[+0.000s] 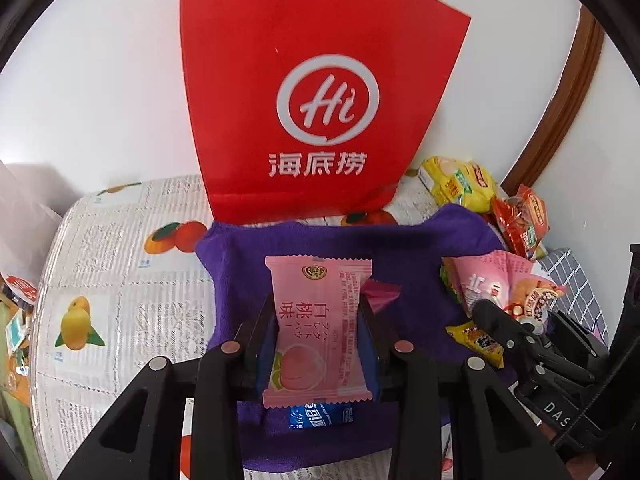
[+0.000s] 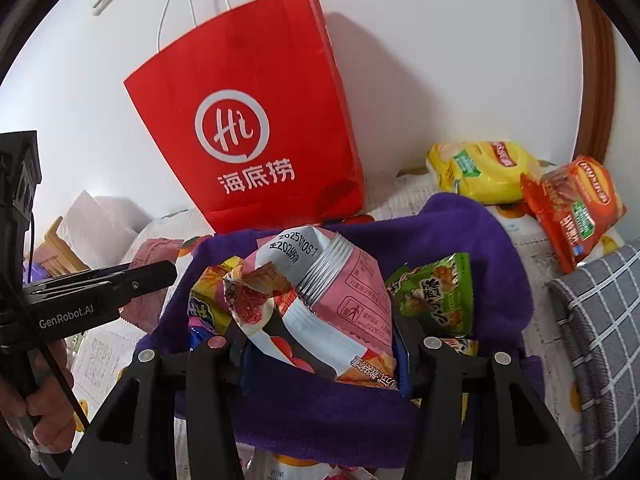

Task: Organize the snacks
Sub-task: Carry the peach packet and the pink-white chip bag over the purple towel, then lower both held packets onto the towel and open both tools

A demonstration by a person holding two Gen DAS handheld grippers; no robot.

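A: What can't you make out here?

B: In the left wrist view the top of the red paper bag is cut off by the frame, so its handles only show in the right wrist view. A blue packet lies under the pink peach packet, mostly hidden; its print is unreadable.

A: And the left gripper?

B: Its jaws are closed onto the pink peach packet, pinching its two sides and holding it above the purple cloth, in front of the red bag.

A: The right gripper?

B: It is clamped on a crumpled pink-and-white snack bag, also above the purple cloth. The bag's lower part is hidden between the jaws.

A: What does each view add?

B: The right wrist view shows a green snack packet just beside the held bag, which the left view barely catches. It also shows the yellow packet and orange packet plainly, touching each other by the wall, and a grey checked cloth at the edge. The left gripper appears there only side-on, with the peach packet a pale blur behind it. The left wrist view alone shows the worktop's fruit-printed cover spreading left of the cloth.
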